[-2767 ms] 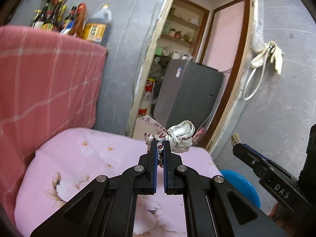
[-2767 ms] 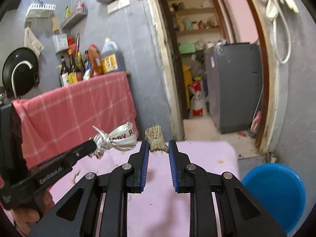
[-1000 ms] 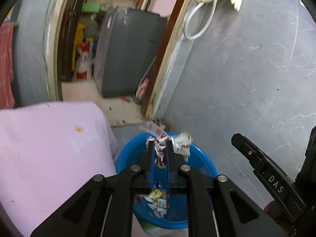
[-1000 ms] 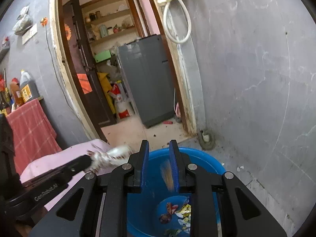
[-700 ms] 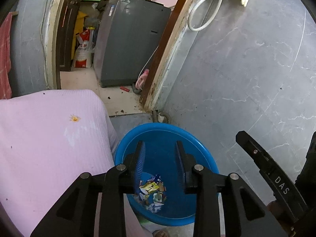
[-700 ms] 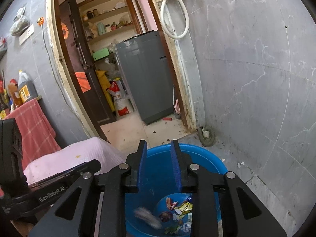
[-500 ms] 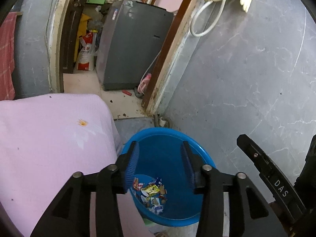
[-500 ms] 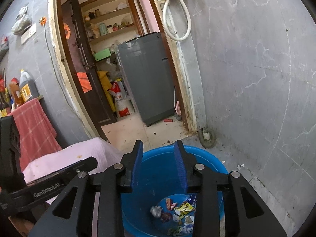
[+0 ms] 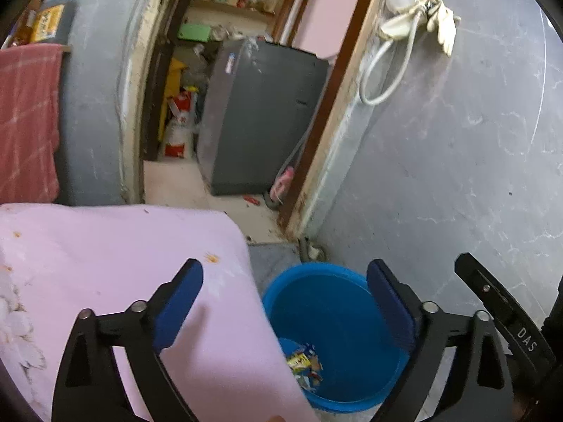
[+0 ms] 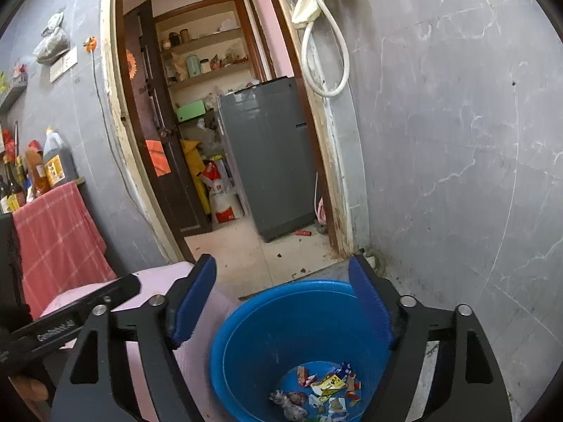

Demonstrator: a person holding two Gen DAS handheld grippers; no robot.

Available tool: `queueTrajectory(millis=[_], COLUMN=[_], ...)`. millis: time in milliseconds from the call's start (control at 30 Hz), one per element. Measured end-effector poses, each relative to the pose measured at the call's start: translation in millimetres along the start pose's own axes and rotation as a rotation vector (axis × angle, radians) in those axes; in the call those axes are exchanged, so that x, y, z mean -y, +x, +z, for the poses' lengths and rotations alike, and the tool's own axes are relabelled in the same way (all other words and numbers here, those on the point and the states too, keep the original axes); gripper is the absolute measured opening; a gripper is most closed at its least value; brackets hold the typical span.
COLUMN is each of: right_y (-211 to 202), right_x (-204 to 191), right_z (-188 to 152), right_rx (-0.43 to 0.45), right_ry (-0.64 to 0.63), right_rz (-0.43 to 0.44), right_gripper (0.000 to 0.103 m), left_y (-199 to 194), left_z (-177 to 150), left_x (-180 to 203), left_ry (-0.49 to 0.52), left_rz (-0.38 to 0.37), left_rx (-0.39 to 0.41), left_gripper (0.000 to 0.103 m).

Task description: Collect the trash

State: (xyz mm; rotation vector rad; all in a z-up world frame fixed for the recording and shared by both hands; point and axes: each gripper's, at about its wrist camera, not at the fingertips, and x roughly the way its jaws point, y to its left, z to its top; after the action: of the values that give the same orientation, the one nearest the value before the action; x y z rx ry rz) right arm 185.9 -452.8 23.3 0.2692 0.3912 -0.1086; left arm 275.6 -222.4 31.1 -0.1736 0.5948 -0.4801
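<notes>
Left gripper stood wide open w/ nothing between its blue pads, hanging partly over the pink-covered surface and partly over the blue bucket. Right gripper was also spread wide and empty, directly above the same bucket; the left one's black body showed at the lower-left edge of the right wrist view.

Trash lay at the bottom of the bucket: wrappers, scraps, a crumpled bit, all loose in a small heap. From the left wrist view only part of that heap showed past the cloth edge. Bucket sat on the floor just beside the surface, near the grey wall & door frame.

Beyond: open doorway, grey appliance inside, shelves above it, red checked cloth at far left, hose & gloves hung on the wall.

Judged step: drop-off at the bucket looked done, both grippers free. Next move would likely call for swinging back over the surface to look for more trash; a small orange speck sat near the cloth's edge, too small to say if it's litter or a stain.
</notes>
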Motion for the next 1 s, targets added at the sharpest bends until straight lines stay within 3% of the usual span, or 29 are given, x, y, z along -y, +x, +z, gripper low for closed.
queueTrajectory(millis=[333, 1000], right_y=[-13.9, -53.6], right_x=[-10.4, -41.4], right_z=[1.9, -3.0], right_rx=[0.024, 0.064], right_ry=[-0.005, -0.061], right_rz=[0.022, 0.056], right_gripper=[0.103, 0.103], left_y=[-26.1, -86.0], left_z=[-0.1, -17.9], left_x=[-10.7, -27.6], left_ry=[0.026, 0.086], left_rz=[0.046, 0.118], left_rx=[0.069, 0.163], left_gripper=[0.101, 0.101])
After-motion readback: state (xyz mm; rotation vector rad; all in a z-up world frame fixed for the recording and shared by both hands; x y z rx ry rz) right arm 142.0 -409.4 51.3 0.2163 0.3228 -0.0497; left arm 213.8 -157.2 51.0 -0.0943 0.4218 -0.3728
